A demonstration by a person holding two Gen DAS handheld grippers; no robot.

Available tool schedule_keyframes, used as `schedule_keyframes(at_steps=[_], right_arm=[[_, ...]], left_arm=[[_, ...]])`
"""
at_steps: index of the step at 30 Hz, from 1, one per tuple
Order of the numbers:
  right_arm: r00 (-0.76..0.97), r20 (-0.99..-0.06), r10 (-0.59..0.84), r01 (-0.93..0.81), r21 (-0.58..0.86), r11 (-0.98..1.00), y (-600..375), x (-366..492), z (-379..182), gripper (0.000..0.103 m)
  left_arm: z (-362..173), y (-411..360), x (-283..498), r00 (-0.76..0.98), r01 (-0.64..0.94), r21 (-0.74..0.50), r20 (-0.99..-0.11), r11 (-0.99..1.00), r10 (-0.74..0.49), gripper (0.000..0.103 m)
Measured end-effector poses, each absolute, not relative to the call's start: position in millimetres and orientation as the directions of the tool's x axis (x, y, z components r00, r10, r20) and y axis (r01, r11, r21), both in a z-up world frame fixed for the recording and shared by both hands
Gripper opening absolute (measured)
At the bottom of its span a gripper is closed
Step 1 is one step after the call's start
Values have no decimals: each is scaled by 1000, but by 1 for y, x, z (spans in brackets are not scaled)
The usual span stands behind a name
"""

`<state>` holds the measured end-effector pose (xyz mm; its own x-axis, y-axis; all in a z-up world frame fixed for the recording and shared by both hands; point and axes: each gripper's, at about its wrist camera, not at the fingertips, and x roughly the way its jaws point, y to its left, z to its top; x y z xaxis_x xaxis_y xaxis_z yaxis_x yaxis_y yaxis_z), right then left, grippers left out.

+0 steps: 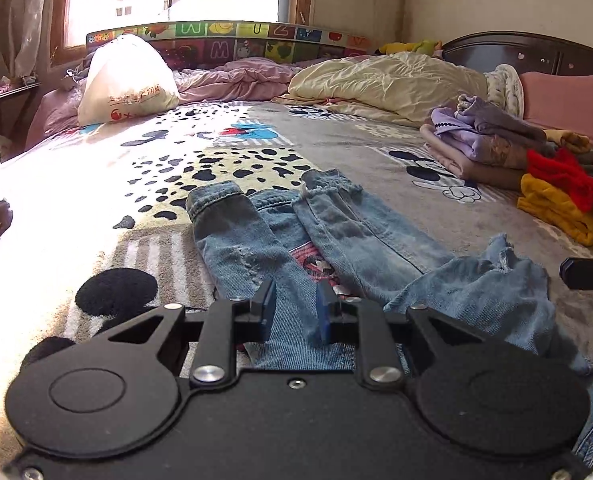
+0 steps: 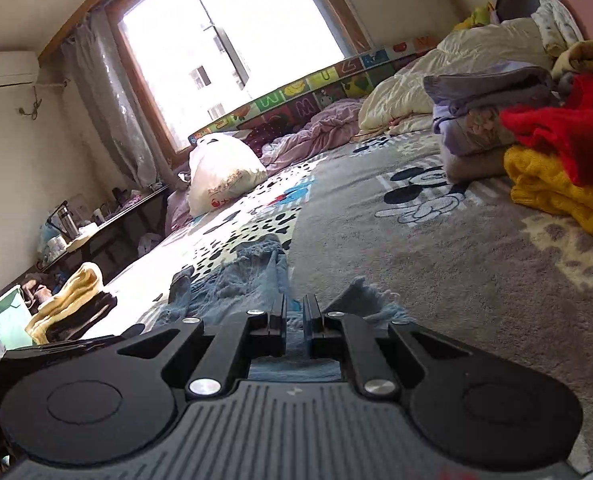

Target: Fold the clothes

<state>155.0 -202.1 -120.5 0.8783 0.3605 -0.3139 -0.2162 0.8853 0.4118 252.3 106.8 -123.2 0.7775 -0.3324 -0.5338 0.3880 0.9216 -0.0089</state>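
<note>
On the bed (image 1: 376,148), toward its near edge, lies a small denim jacket (image 1: 280,236), face down or half folded, both sleeves drawn in over the body and a frayed flap thrown out to the right. The left gripper (image 1: 296,312) hangs just above the denim near its hem, its fingers (image 1: 266,306) parted by a narrow gap with nothing between them. The right gripper (image 2: 295,320) sits low beside the frayed edge, fingers nearly closed; cloth shows in the slit behind them, but whether they pinch it I cannot tell. Further right, by the headboard end, sits a pile of folded clothes (image 1: 496,148).

Denim is soft but heavy and rather stiff for cloth: it holds a crease and slides little on the fleecy cover. Seams, cuffs and hem corners look the surest holds; the frayed edge may tear or slip.
</note>
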Motion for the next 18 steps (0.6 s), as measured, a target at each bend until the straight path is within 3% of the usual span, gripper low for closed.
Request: schedule_keyframes(at_steps=[2, 4, 9, 18], right_arm=[[804, -355, 477, -362, 344, 866, -160, 162, -115, 12], [716, -419, 558, -478, 288, 830, -116, 171, -118, 12], [577, -563, 592, -605, 193, 773, -52, 176, -138, 12], [581, -528, 619, -583, 261, 769, -61, 164, -156, 12]], left_arm=[[-138, 85, 267, 710, 442, 103, -647, 891, -277, 18], [-149, 76, 270, 713, 481, 172, -648, 860, -269, 18], [-136, 103, 295, 724, 418, 41, -618, 908, -305, 18], [-128, 114, 365, 812, 316, -14, -513, 949, -278, 18]])
